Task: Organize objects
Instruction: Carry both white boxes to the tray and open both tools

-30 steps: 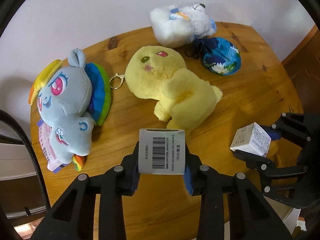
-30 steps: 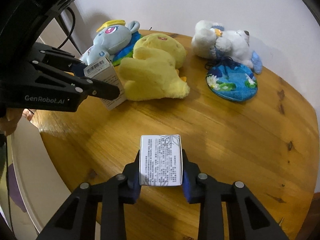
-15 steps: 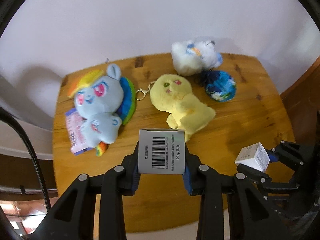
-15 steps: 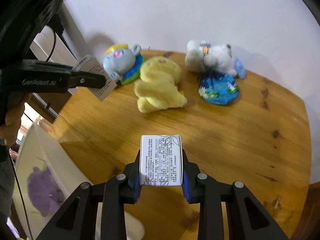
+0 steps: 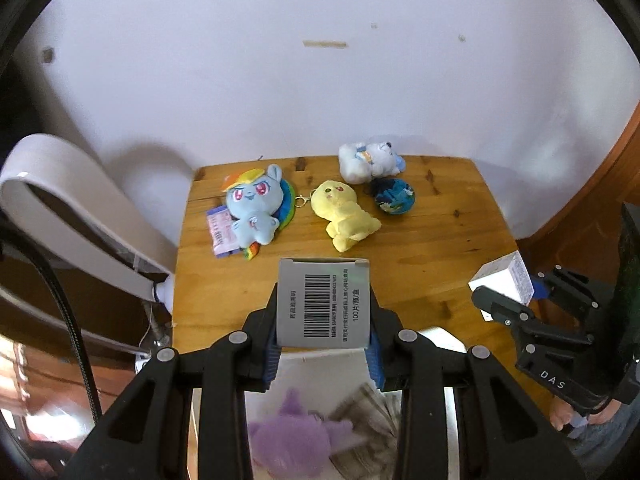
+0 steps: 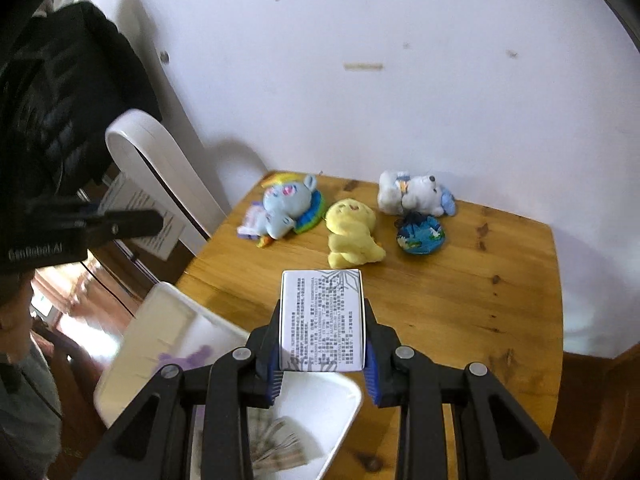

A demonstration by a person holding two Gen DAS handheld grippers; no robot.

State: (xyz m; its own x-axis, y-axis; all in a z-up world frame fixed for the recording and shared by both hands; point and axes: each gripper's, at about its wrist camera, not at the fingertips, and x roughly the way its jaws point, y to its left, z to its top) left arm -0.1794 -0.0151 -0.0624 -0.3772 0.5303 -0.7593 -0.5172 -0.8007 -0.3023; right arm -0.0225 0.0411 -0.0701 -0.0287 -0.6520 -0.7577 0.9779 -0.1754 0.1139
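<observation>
My left gripper (image 5: 323,322) is shut on a grey box with a barcode (image 5: 324,300), held above the near edge of the wooden table (image 5: 440,240). My right gripper (image 6: 322,344) is shut on a white box with printed text (image 6: 322,316). In the left wrist view the right gripper (image 5: 510,294) shows at the right with its white box (image 5: 500,282). A white bin (image 5: 320,362) lies below both grippers, holding a purple plush (image 5: 292,436) and a paper bundle (image 5: 368,412). The bin (image 6: 160,312) also shows in the right wrist view.
At the table's far side lie a blue pony plush (image 5: 252,204), a yellow plush (image 5: 342,212), a white bear (image 5: 370,160) and a round blue pouch (image 5: 392,196). A white chair back (image 5: 60,200) stands left of the table, with a black jacket (image 6: 60,100) on it.
Both grippers have risen and drawn back from the table, each keeping its box. The plush toys look smaller, and the white bin has come into view beneath the grippers.
</observation>
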